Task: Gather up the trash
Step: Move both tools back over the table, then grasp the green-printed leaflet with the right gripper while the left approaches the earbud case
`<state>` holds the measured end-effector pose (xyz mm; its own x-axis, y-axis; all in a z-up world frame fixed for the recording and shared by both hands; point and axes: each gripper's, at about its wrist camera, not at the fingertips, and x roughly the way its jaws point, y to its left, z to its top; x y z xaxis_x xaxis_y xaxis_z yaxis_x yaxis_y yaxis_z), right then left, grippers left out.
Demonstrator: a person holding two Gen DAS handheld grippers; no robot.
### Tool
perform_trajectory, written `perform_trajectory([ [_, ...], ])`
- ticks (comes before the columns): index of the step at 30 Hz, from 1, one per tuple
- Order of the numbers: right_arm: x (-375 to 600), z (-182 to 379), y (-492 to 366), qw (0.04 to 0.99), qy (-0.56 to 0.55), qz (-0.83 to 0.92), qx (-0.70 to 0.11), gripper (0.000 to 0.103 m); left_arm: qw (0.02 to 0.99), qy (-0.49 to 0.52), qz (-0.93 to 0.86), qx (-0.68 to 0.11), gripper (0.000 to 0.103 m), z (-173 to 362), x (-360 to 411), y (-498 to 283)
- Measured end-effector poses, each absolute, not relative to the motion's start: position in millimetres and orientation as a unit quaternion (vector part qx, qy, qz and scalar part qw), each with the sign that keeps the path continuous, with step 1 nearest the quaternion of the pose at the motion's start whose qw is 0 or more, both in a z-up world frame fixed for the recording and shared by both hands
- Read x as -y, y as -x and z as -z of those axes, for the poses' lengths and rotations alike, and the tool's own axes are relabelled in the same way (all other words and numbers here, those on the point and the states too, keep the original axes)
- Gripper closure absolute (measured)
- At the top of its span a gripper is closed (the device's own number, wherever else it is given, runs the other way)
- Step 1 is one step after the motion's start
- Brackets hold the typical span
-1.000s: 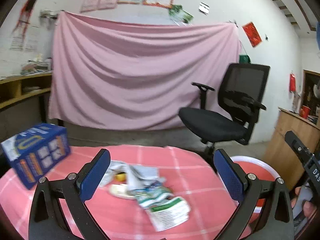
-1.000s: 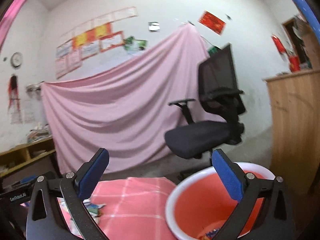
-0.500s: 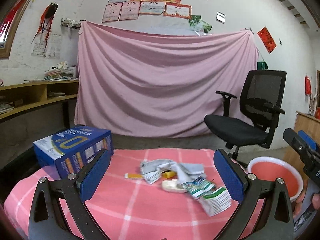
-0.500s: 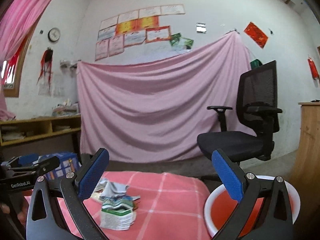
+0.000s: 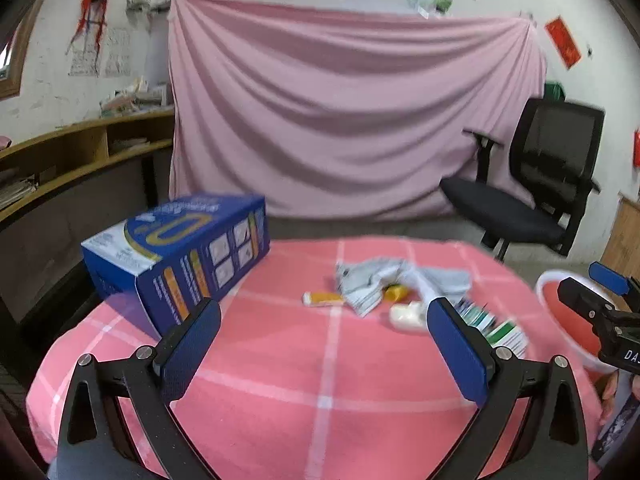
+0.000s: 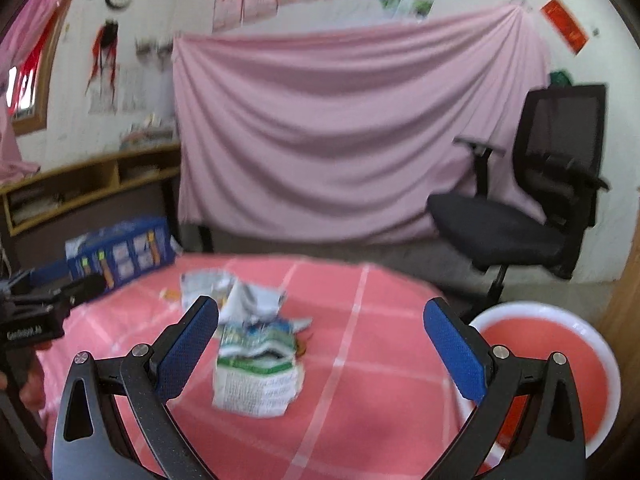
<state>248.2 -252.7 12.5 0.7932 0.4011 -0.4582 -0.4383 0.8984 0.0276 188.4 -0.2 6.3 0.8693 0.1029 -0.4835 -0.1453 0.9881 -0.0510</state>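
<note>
A heap of trash lies on the pink checked tablecloth [image 5: 280, 376]: crumpled grey paper [image 5: 376, 282], a small orange tube [image 5: 322, 299], a white lump [image 5: 406, 316] and a green-and-white carton [image 6: 256, 380]. A red bin with a white rim [image 6: 548, 332] stands off the table's right side. My left gripper [image 5: 322, 354] hovers open over the near table, short of the heap. Open as well, my right gripper [image 6: 320, 344] hangs above the table, the carton between its fingers in view but farther off.
A big blue box [image 5: 180, 256] sits at the table's left. Behind the table hang a pink cloth [image 5: 340, 120] and a black office chair [image 5: 536, 192] stands at the right. Wooden shelves [image 5: 72, 152] run along the left wall.
Both views have swung down and toward the table. The trash heap and blue box look closer, and the red bin has shifted right in the right wrist view.
</note>
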Motion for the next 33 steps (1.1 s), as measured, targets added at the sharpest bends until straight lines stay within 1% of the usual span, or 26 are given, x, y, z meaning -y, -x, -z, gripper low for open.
perform_trajectory([
  [3,245.0,-0.9,-260.2,0.929,0.046,-0.235,-0.282,0.0,0.955,0.03,-0.069,-0.287,0.002,4.4,-2.1,-198.4],
  [9,237.4,14.1,-271.9,0.897,0.042,-0.27,-0.348,0.0,0.936,0.031,-0.066,-0.344,0.002,23.1,-8.3,-212.3],
  [16,214.7,26.2,-273.0,0.871,0.088,-0.289,-0.387,0.0,0.924,0.037,-0.052,-0.377,0.002,32.1,-12.1,-220.9],
  [18,212.0,28.8,-274.2,0.867,0.097,-0.289,-0.394,0.004,0.92,0.037,-0.044,-0.387,0.002,33.3,-11.8,-224.4],
  [20,213.1,30.6,-276.1,0.863,0.096,-0.291,-0.402,0.017,0.916,0.038,-0.039,-0.397,0.002,34.9,-11.4,-229.0],
  [21,215.5,31.5,-277.3,0.86,0.089,-0.294,-0.407,0.02,0.915,0.038,-0.036,-0.4,0.002,34.8,-11.2,-230.5],
  [22,217.2,32.0,-278.4,0.858,0.084,-0.297,-0.41,0.03,0.914,0.039,-0.033,-0.403,0.002,34.6,-10.6,-232.4],
  [23,220.4,32.4,-279.5,0.857,0.076,-0.298,-0.414,0.033,0.913,0.04,-0.03,-0.406,0.003,34.0,-10.0,-234.4],
  [29,243.3,26.5,-278.7,0.865,0.044,-0.287,-0.408,0.035,0.905,0.036,0.003,-0.423,0.003,33.4,0.5,-248.7],
  [33,272.4,25.9,-286.5,0.874,-0.002,-0.261,-0.409,0.035,0.894,0.018,0.026,-0.447,0.003,37.8,15.8,-263.3],
])
